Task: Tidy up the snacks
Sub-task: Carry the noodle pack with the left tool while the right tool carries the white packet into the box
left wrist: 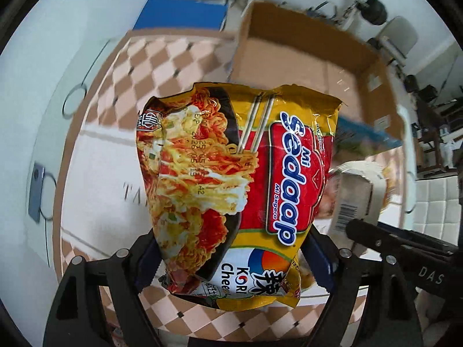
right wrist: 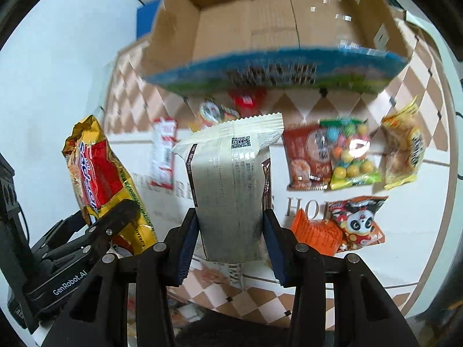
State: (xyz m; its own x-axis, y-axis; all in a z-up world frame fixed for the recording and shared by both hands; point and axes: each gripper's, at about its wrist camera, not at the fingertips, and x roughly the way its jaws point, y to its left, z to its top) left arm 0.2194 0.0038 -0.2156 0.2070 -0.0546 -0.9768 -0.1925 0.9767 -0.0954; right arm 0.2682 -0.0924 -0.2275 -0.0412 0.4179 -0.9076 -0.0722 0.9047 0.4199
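Two packets are up off the surface (right wrist: pixel 289 269), one per hand. Left hand-held gripper (left wrist: pixel 231 263) is clenched on the lower end of a yellow-red Sedaap noodle packet (left wrist: pixel 231 185), which hangs above the checkered cloth. Right hand-held gripper (right wrist: pixel 230 245) grips a white snack pack (right wrist: pixel 231 190) between its blue pads, barcode side facing the camera. Open cardboard box (right wrist: pixel 260 23) sits behind, blue-printed front edge. Loose snacks lie to the right: gumball bag (right wrist: pixel 351 156), panda packet (right wrist: pixel 358 222), yellow bag (right wrist: pixel 402 150). Frames are motion-blurred.
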